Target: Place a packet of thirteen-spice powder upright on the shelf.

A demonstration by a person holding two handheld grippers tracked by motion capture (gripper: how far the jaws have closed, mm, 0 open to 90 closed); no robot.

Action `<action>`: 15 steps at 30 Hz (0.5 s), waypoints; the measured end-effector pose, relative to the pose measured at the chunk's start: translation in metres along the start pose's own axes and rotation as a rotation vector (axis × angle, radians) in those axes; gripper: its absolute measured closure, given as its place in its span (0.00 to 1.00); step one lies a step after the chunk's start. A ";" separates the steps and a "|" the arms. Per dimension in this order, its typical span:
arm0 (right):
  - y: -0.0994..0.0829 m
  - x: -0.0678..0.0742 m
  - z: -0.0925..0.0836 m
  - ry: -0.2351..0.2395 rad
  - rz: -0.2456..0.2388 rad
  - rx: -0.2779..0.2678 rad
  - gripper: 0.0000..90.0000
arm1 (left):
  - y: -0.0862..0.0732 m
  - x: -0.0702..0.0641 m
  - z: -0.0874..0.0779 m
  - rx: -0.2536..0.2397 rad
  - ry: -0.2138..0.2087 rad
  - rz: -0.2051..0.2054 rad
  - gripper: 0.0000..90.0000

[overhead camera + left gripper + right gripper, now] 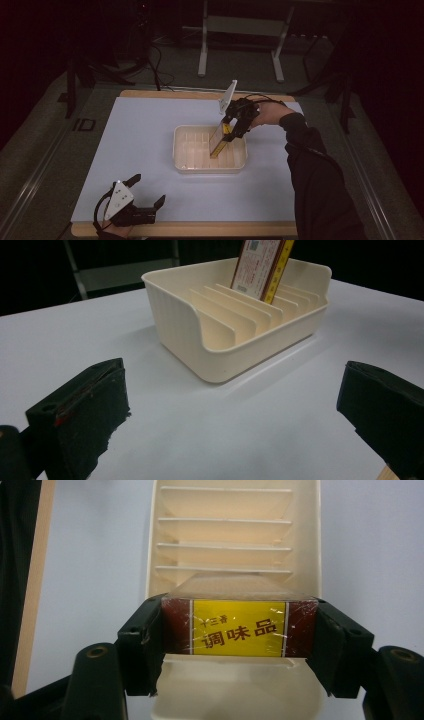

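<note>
At frame centre, a packet (220, 138) is pinched by the right tongs (226, 134) over the slotted tray (186, 162); lowering into a slot seems next. The left tongs (148, 192) are spread, idle at lower left.

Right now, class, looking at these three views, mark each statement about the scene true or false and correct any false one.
1. The right hand-held gripper is shut on a red and yellow box. True.
2. The left hand-held gripper holds a box. False: it is open and holds nothing.
3. The cream tray has dividers inside. True.
4. The box lies flat on the table beside the tray. False: it stands tilted, lower end in the tray.
</note>
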State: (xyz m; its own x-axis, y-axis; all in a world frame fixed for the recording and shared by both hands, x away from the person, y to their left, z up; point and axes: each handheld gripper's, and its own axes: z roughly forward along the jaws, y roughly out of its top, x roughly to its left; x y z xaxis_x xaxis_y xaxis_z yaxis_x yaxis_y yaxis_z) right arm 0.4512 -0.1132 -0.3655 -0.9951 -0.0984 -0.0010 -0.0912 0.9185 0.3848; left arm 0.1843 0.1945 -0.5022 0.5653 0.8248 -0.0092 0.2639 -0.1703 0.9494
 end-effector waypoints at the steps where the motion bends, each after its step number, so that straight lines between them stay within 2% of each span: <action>1: 0.001 -0.001 0.001 0.001 0.001 0.000 0.35 | 0.000 0.000 0.000 0.000 0.000 0.001 0.00; 15: 0.008 -0.001 0.021 0.010 0.008 0.009 0.35 | 0.000 0.000 0.000 -0.002 -0.002 0.001 0.00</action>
State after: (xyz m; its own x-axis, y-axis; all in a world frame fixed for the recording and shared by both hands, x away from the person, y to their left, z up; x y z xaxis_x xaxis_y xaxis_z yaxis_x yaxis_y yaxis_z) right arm 0.4512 -0.0982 -0.3817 -0.9955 -0.0945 0.0113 -0.0833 0.9226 0.3767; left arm 0.1842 0.1943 -0.5019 0.5671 0.8236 -0.0083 0.2611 -0.1702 0.9502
